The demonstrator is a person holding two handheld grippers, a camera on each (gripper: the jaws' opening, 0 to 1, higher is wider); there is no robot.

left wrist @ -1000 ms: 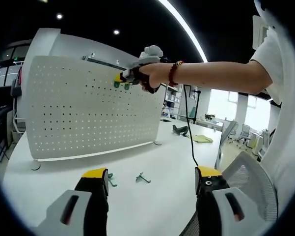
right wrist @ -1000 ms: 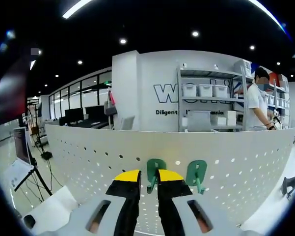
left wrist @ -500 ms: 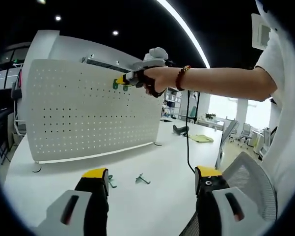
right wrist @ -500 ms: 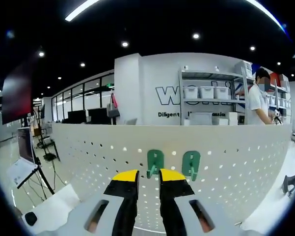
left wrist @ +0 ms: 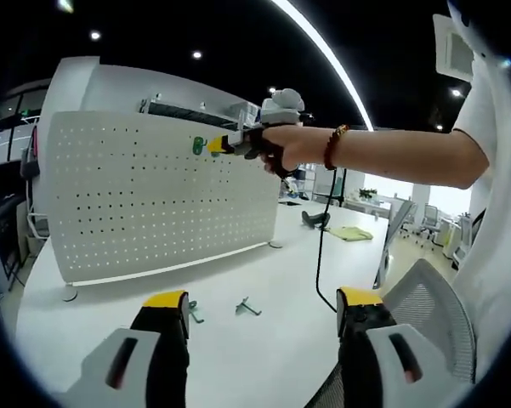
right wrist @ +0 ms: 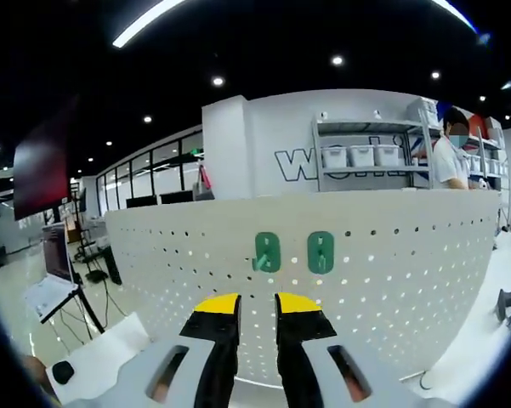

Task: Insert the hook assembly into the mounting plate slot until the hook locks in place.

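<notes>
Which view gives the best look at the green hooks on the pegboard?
The right gripper view: the two green hooks face the camera side by side on the pegboard, beyond the tongs. The left gripper view shows them small, near the board's top edge.

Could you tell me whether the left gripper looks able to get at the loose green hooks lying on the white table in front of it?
Probably yes. The left gripper is open and low over the table, and the loose hooks lie just ahead between its jaws, with nothing between them and the gripper.

I'm in an open-plan office: storage shelving (right wrist: 370,161), ceiling strip lights (left wrist: 323,51), desks, glass partitions, a mesh chair (left wrist: 425,314).
</notes>
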